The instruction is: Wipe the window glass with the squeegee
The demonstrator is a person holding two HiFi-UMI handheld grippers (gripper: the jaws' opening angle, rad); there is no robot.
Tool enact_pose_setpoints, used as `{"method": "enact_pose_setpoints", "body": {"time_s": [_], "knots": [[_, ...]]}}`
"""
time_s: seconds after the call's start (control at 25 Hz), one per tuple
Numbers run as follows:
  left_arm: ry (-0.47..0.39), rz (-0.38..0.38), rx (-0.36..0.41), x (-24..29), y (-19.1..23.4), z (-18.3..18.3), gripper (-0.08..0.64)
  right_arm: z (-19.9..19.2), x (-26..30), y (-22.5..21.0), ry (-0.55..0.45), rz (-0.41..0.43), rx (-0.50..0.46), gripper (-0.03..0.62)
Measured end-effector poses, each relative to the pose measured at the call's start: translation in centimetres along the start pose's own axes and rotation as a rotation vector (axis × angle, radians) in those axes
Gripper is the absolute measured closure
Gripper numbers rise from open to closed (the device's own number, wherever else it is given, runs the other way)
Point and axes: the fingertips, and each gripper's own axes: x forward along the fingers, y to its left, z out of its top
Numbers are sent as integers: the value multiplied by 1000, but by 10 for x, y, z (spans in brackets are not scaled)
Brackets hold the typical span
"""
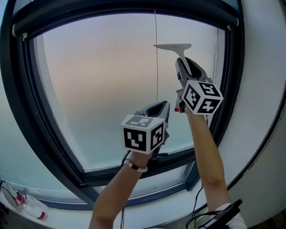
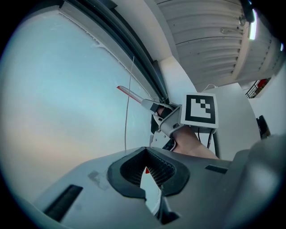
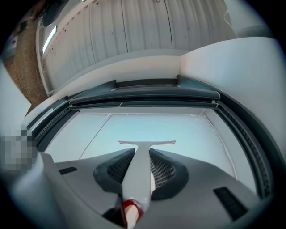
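The window glass (image 1: 103, 80) fills a dark frame (image 1: 53, 134). A white squeegee (image 1: 172, 45) is up at the pane's upper right, its blade level and just right of a thin hanging cord (image 1: 156, 58). My right gripper (image 1: 185, 67) is shut on its handle; in the right gripper view the white handle (image 3: 142, 165) with a red end runs between the jaws toward the glass (image 3: 134, 127). My left gripper (image 1: 156, 107) hangs lower, near the pane's middle bottom, shut. Its own view shows only a thin white sliver at the left gripper (image 2: 147, 167), and the squeegee (image 2: 132, 94) beyond.
A rolled blind housing spans the window top (image 1: 125, 9). On the white sill at lower left lies a clear plastic bottle (image 1: 27, 203) with red trim. Black cables (image 1: 201, 214) trail below the right arm. White wall curves away right of the frame (image 1: 259, 89).
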Motion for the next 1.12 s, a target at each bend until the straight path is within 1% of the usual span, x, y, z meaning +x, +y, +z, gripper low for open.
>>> {"method": "enact_pose_setpoints", "body": {"time_s": [0.2, 0.28, 0.4, 0.52, 0.72, 1.0, 1.12], "knots": [[15, 15, 34, -10, 0, -19, 560, -26, -22, 6, 37, -11, 18, 500], [17, 9, 31, -14, -2, -27, 560, -36, -30, 7, 55, -16, 20, 501], [12, -5, 10, -23, -4, -38, 560, -53, -44, 12, 81, -21, 24, 500], [14, -1, -2, -35, -5, -50, 560, -73, -60, 17, 109, -23, 32, 500], [42, -12, -31, -45, -8, -76, 560, -99, -85, 24, 160, -32, 41, 500], [87, 0, -87, -61, -3, -116, 560, -143, -119, 33, 220, -42, 53, 501], [110, 11, -97, -66, -1, -134, 560, -163, -135, 37, 249, -43, 53, 500]]}}
